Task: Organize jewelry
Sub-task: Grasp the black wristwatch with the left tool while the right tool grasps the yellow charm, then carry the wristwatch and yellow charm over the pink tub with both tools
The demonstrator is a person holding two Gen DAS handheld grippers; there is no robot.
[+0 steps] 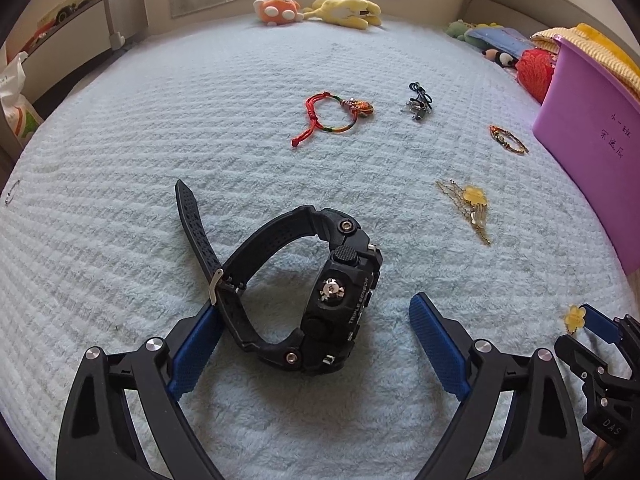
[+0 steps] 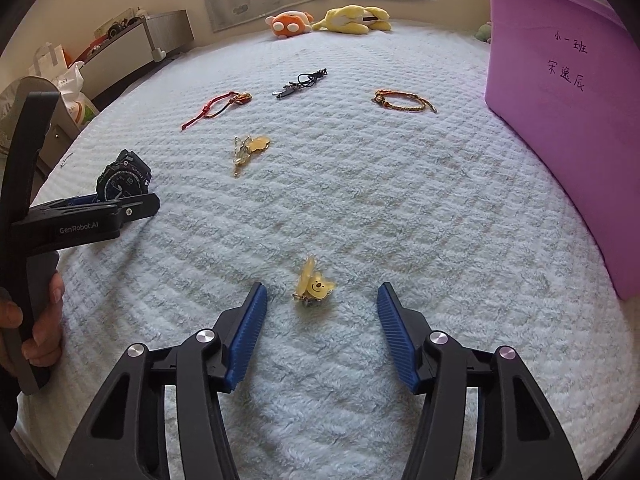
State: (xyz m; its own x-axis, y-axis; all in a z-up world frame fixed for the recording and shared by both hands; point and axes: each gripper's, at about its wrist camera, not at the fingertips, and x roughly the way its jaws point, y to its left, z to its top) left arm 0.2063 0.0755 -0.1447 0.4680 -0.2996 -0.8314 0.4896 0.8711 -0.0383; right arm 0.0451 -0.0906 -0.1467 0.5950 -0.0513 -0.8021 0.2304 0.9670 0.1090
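Right gripper (image 2: 322, 294), jaws apart, straddles without touching the yellow bear charm (image 2: 313, 289) on the blanket (image 2: 360, 200), purple bin (image 2: 560, 120) beyond; left gripper (image 1: 316, 312), released, brackets the black watch (image 1: 320, 292) lying on edge, strap pointing away.

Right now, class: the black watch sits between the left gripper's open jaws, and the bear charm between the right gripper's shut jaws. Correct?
Not quite. The right gripper has open jaws, standing clear of the bear charm, as the right wrist view shows. The black watch claim holds for the left gripper.
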